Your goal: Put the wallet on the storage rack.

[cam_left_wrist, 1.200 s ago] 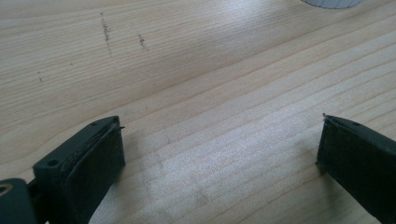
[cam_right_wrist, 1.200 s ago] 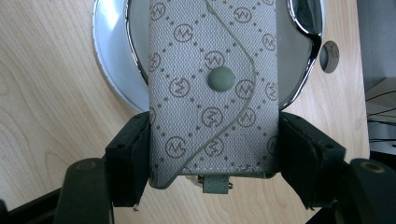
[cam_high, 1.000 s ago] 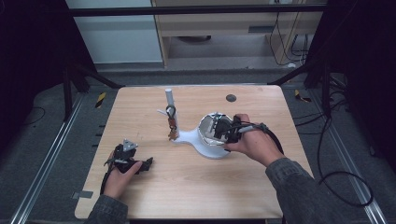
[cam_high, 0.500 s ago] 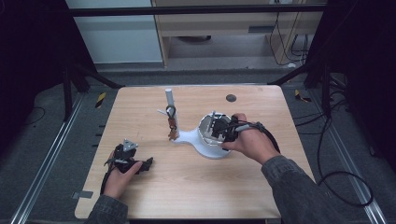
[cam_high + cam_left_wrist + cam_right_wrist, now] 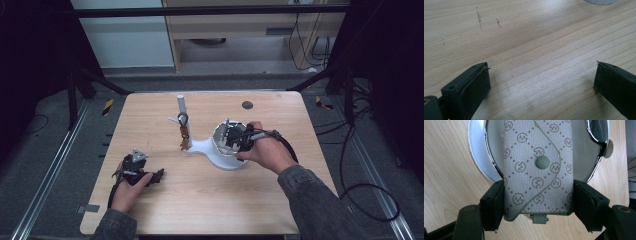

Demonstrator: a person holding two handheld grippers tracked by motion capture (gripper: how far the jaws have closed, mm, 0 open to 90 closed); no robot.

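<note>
Right gripper (image 5: 539,205) is clamped on a grey monogrammed pouch (image 5: 537,167), one pad pressing each long side near its lower end, snap flap facing the camera. The pouch hangs right above a round white dish (image 5: 477,157) with a shiny chrome rim; whether it touches the dish floor, I can't tell. From the high view, the right gripper (image 5: 235,140) sits over that dish (image 5: 220,159), which stands a little right of the table's middle, its white base stretching left towards the foot of a white post (image 5: 181,107) nearer the far edge. Something dark and brown hangs from a hook on that post (image 5: 184,131); too small to say what it is.

Over near the front left corner, the left gripper (image 5: 142,172) rests low on the wood, and its own camera shows the jaws spread wide with bare table (image 5: 536,50) between them and nothing held. That hand looks idle.

Where are we, then? My read: the pickup is done and the carry looks finished too, with the pouch lined up over the dish. What's left, I'd judge, is lowering it in, letting go, and backing the hand off. The grip is firm, so no release yet.
</note>
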